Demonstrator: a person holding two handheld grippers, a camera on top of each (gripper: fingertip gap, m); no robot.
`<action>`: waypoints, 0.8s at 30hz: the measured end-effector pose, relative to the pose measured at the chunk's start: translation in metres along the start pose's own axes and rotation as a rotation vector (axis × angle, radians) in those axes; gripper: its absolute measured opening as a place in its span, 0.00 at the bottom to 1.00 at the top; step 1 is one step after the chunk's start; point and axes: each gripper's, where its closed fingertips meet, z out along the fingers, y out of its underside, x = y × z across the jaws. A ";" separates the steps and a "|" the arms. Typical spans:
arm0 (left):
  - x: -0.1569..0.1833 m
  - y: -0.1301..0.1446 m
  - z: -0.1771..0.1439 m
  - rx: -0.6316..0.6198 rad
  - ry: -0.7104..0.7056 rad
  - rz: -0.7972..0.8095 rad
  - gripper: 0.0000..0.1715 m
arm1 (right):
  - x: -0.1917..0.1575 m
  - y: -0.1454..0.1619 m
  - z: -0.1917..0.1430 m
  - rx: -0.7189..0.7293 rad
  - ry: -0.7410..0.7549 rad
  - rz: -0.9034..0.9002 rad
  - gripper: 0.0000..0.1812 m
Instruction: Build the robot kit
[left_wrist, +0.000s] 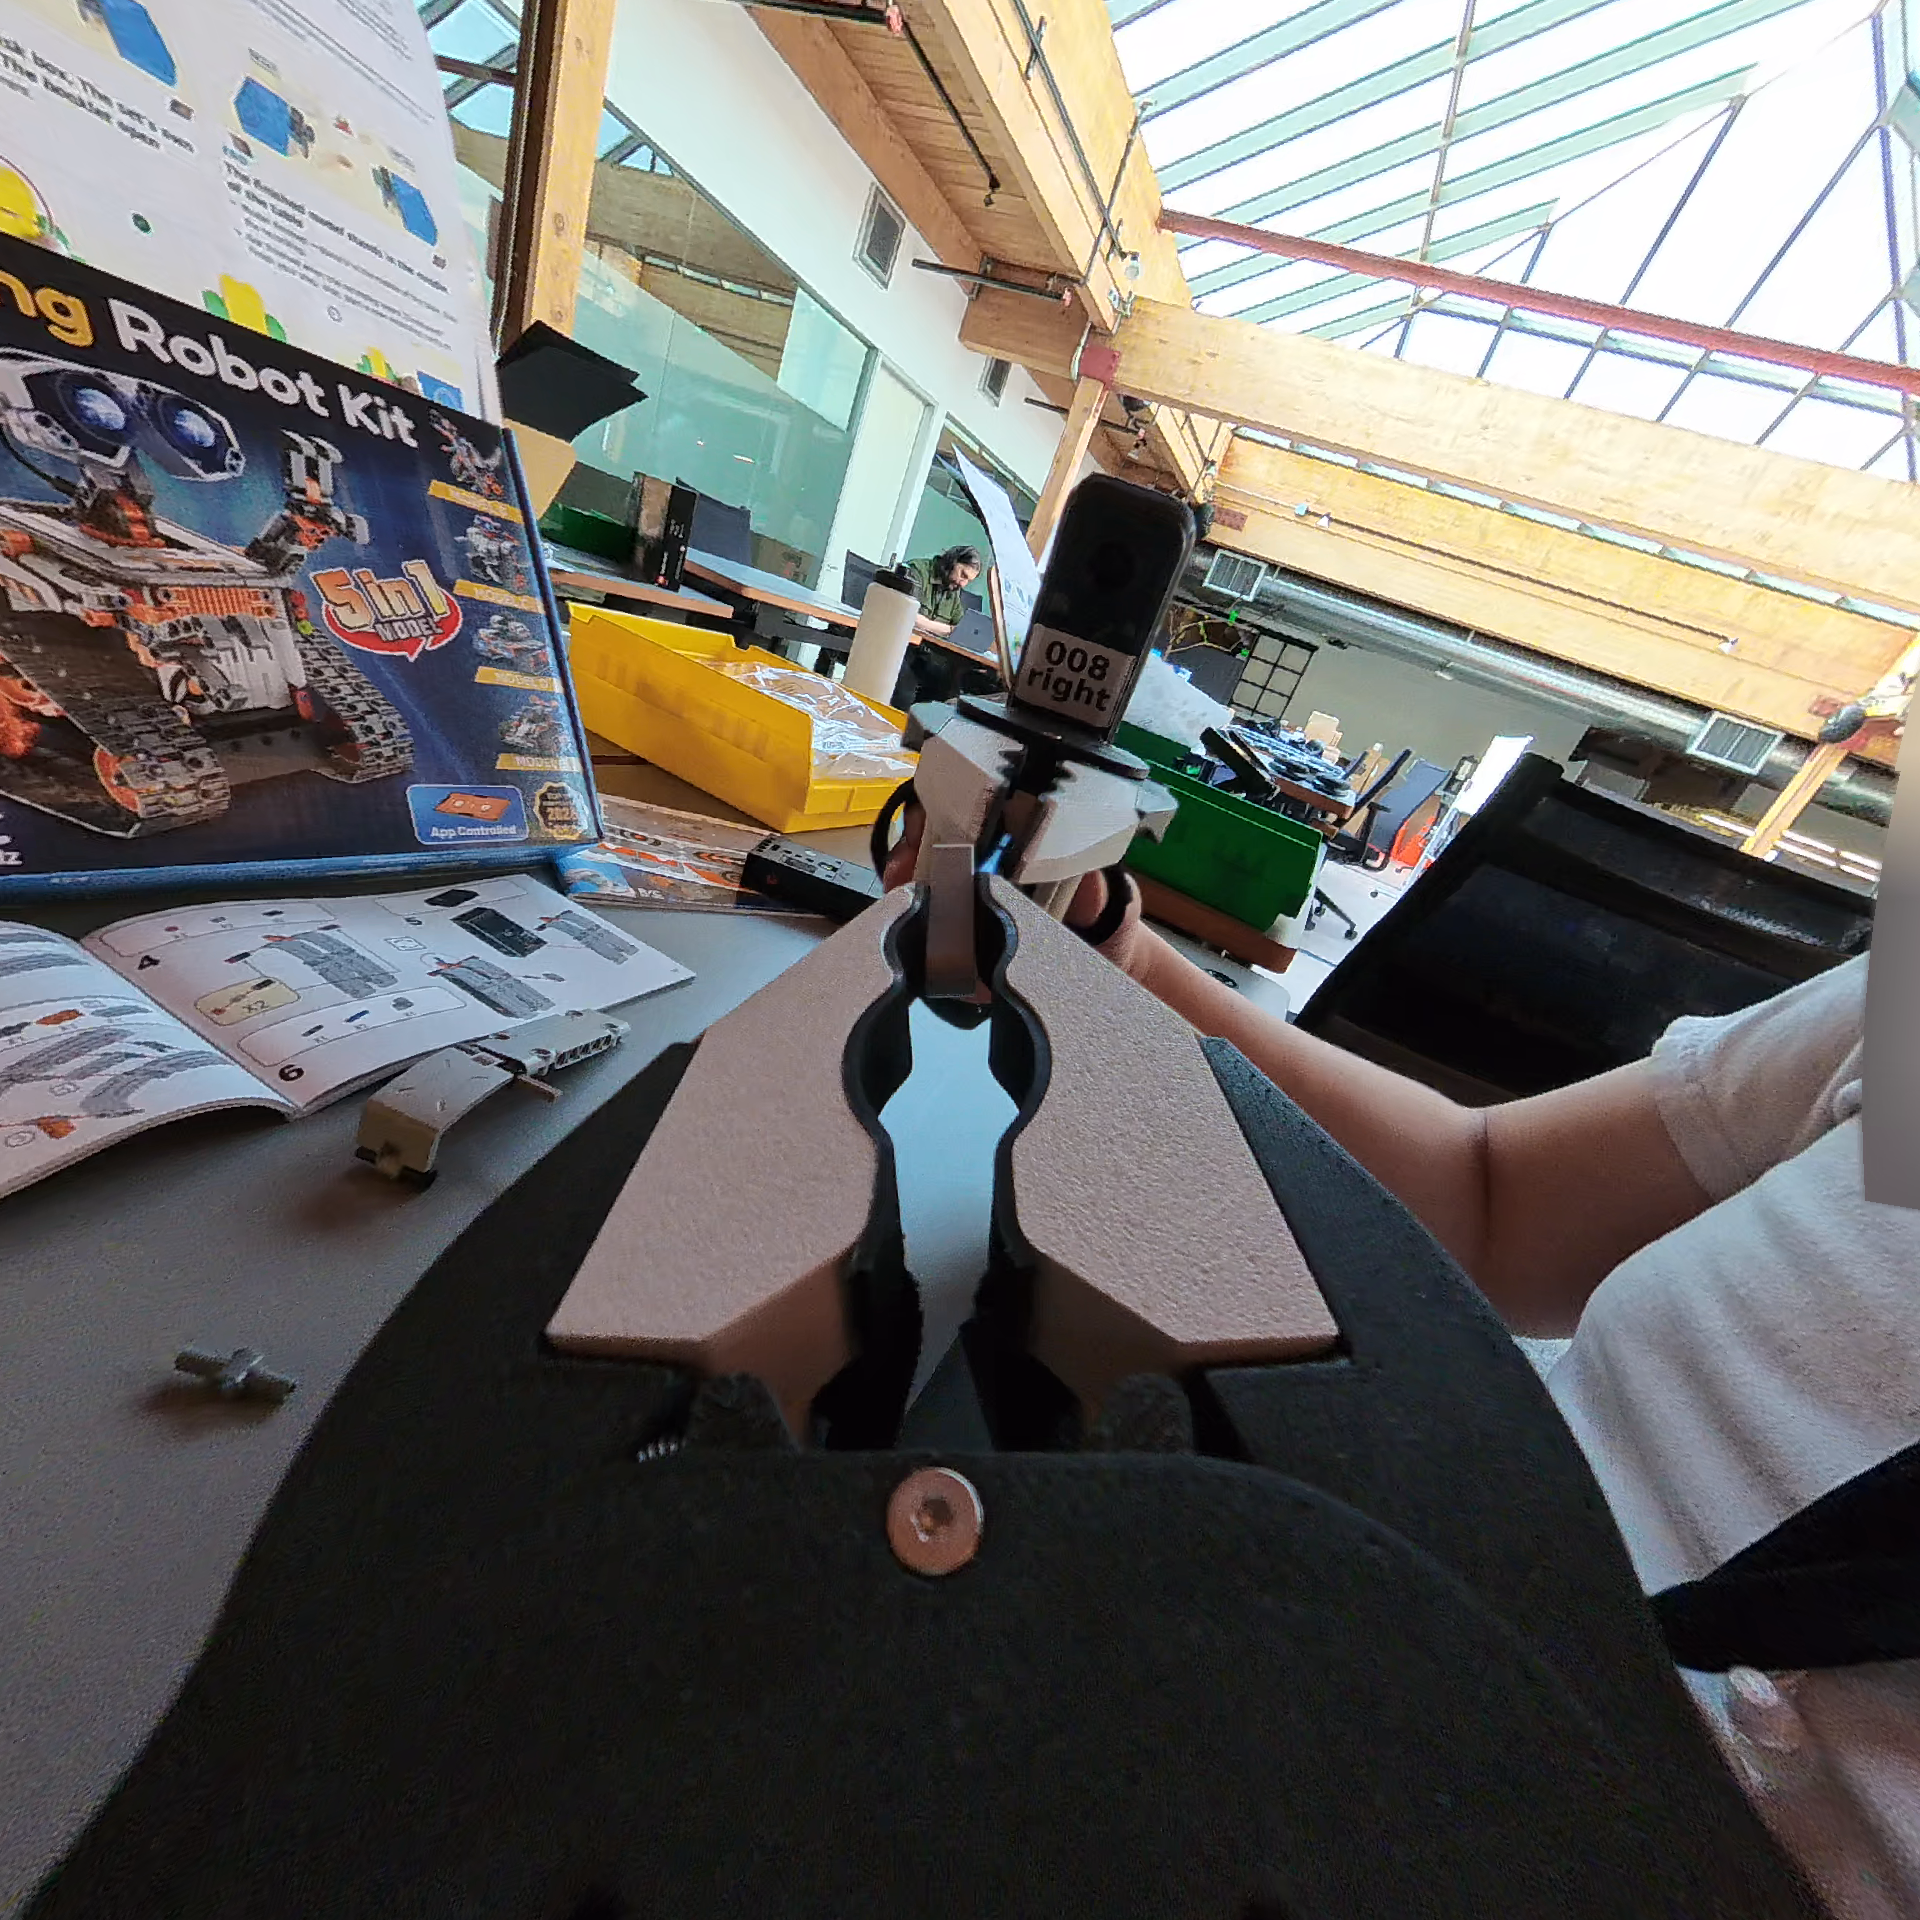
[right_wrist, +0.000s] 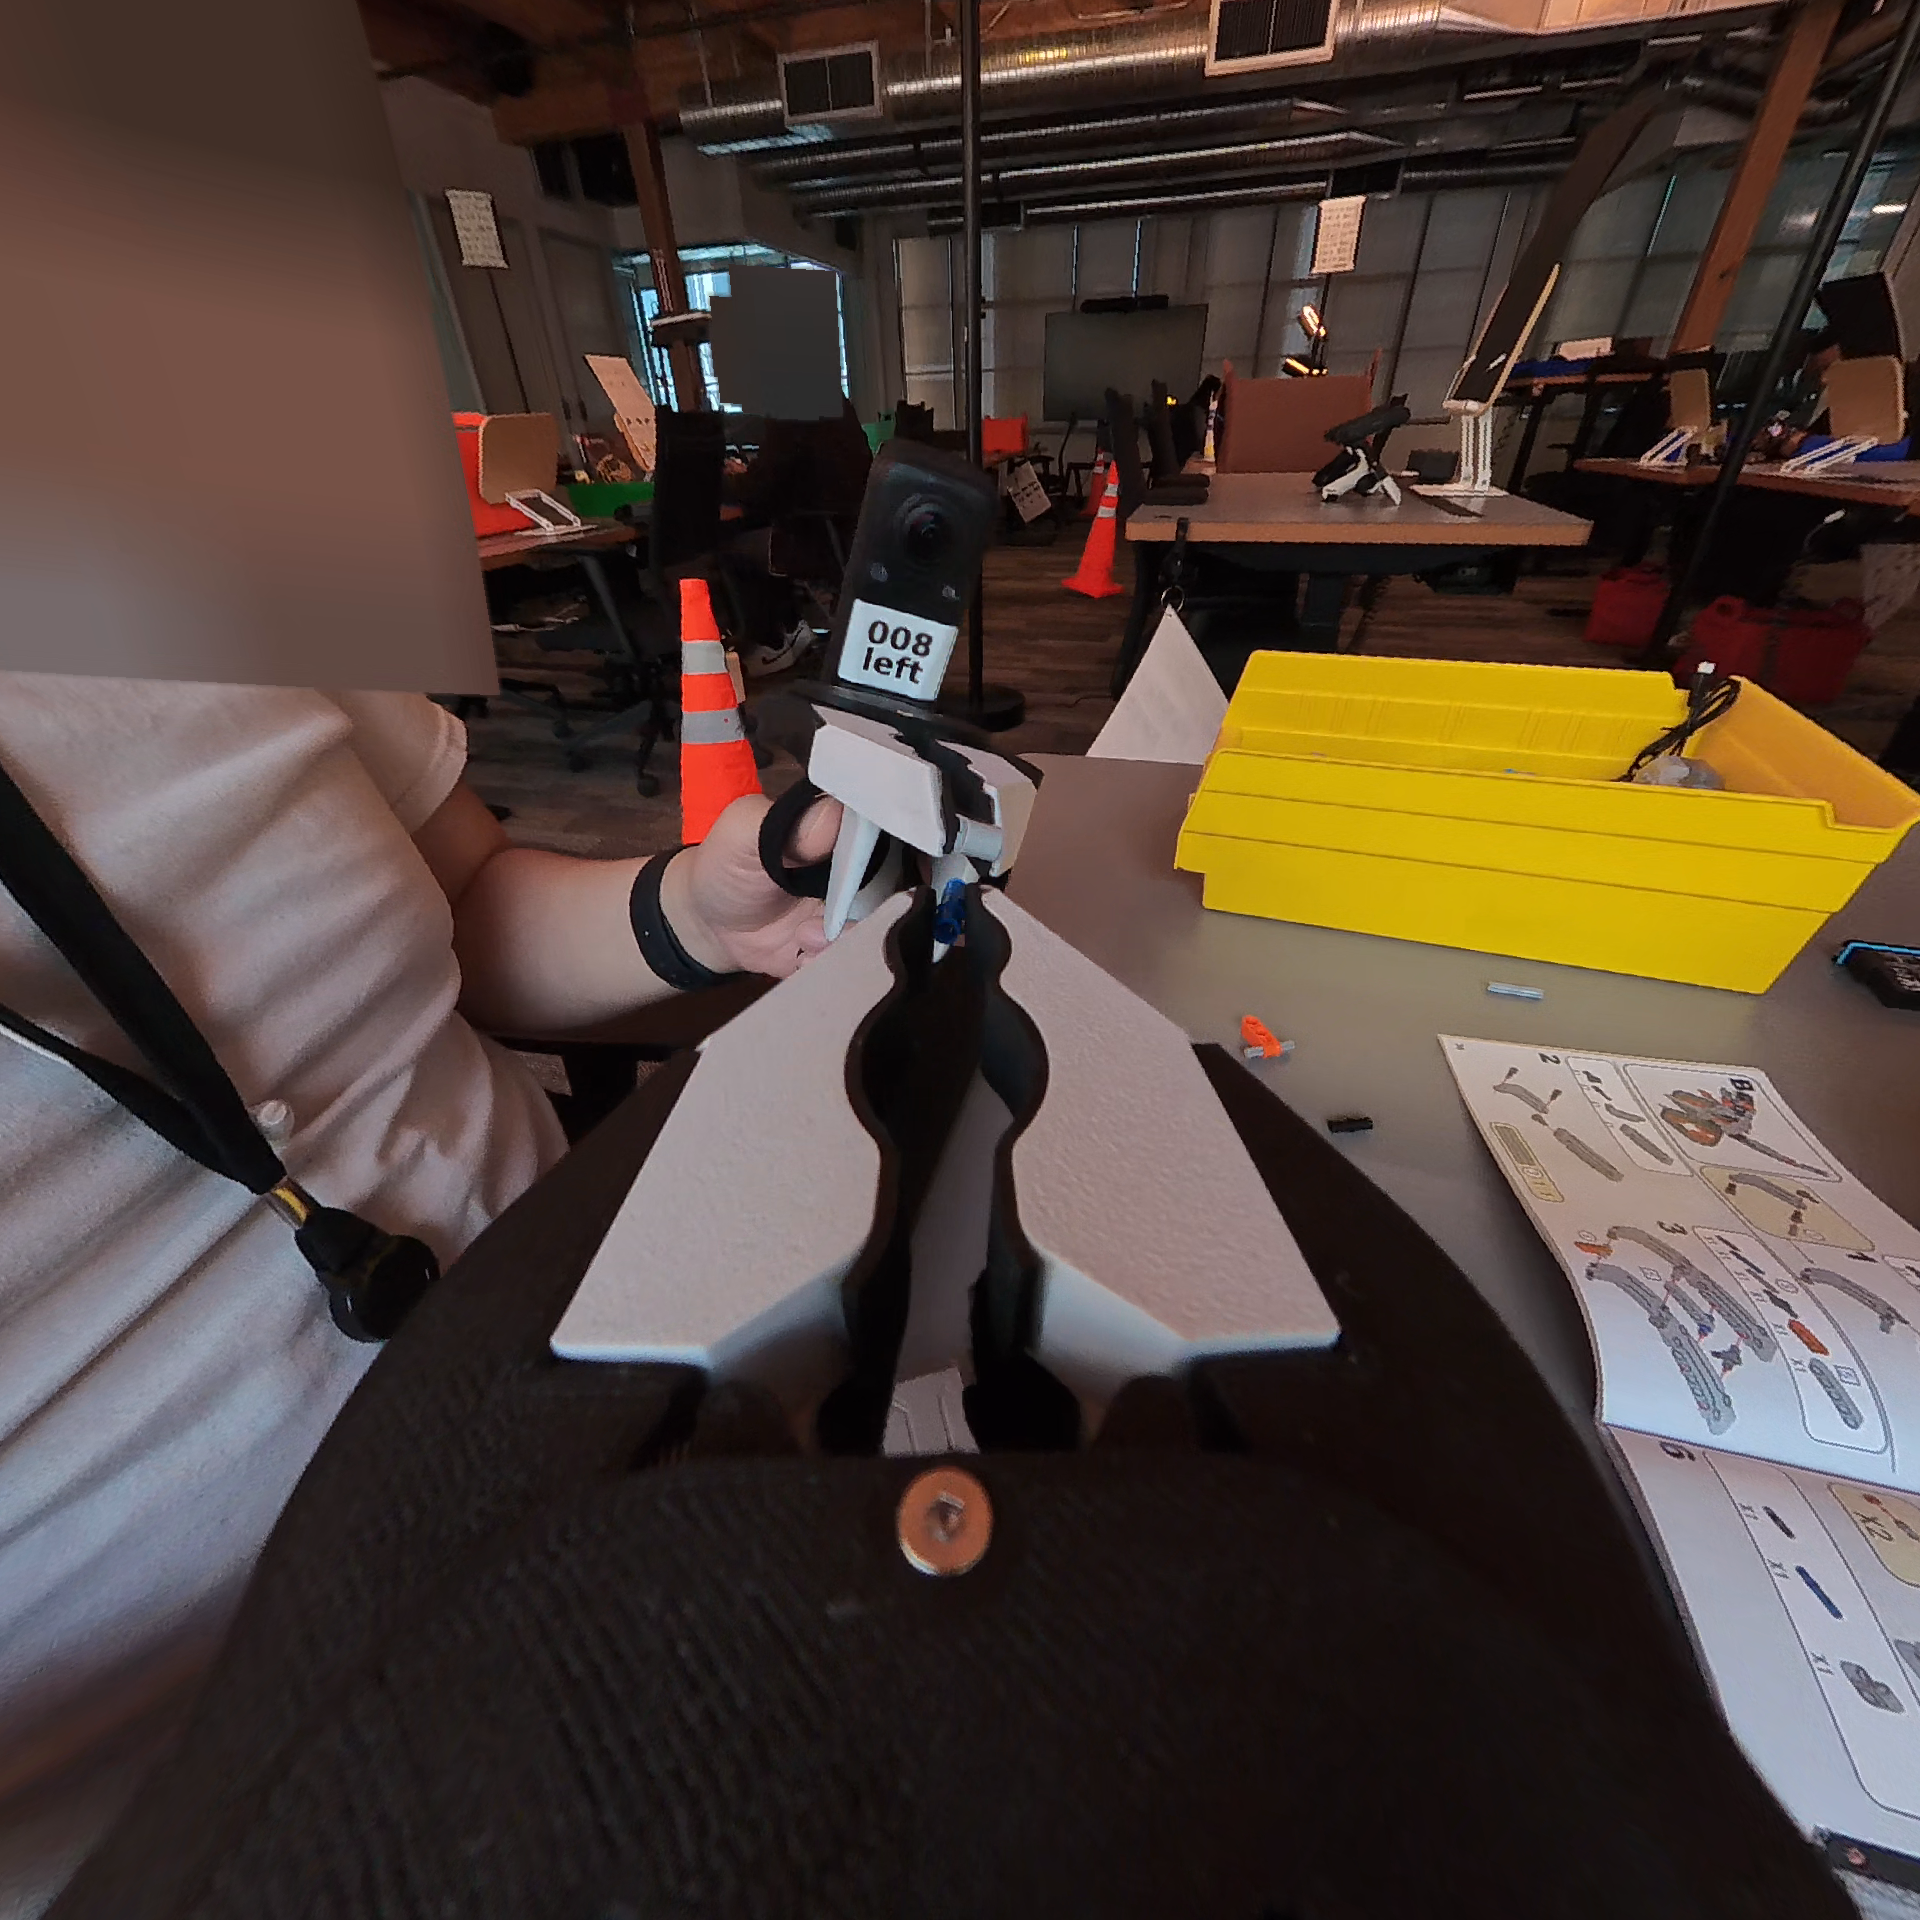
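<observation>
**Desk:** Left wrist view first. What does that gripper have?

**Photographer:** The left gripper (left_wrist: 951, 940) is raised above the grey table (left_wrist: 125, 1538). Its jaws are drawn almost together, with a slim grey piece (left_wrist: 951, 909) upright between the tips. The right gripper (left_wrist: 1023, 821) faces it tip to tip, very close, and a hand (left_wrist: 1117, 930) is in its black loops.

**Desk:** And the right one?

**Photographer:** From its own camera the right gripper (right_wrist: 948, 927) is also nearly closed. A small blue piece (right_wrist: 945, 914) sits at its tips, apparently pinched, right against the grey part that juts from the opposite gripper. Whether the two pieces already touch, I cannot tell.

**Desk:** Surroundings?

**Photographer:** On the near left lies an open instruction booklet (left_wrist: 343, 997), with a pale curved part (left_wrist: 436, 1107) beside it and a small grey cross pin (left_wrist: 234, 1374) nearer. A blue kit box (left_wrist: 260, 582) stands behind the booklet. A yellow bin (right_wrist: 1507, 862) sits far right, and an orange piece (right_wrist: 1259, 1034) lies loose before it
</observation>
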 end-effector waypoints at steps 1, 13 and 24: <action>-0.002 0.000 -0.001 -0.003 -0.005 0.002 0.03 | 0.001 -0.002 0.000 0.009 0.005 0.000 0.02; -0.009 0.006 0.005 -0.018 -0.058 -0.018 0.03 | 0.008 -0.007 0.003 0.026 0.099 -0.077 0.02; -0.019 0.009 0.004 -0.019 -0.114 -0.037 0.03 | 0.015 0.005 0.009 -0.061 0.178 -0.106 0.02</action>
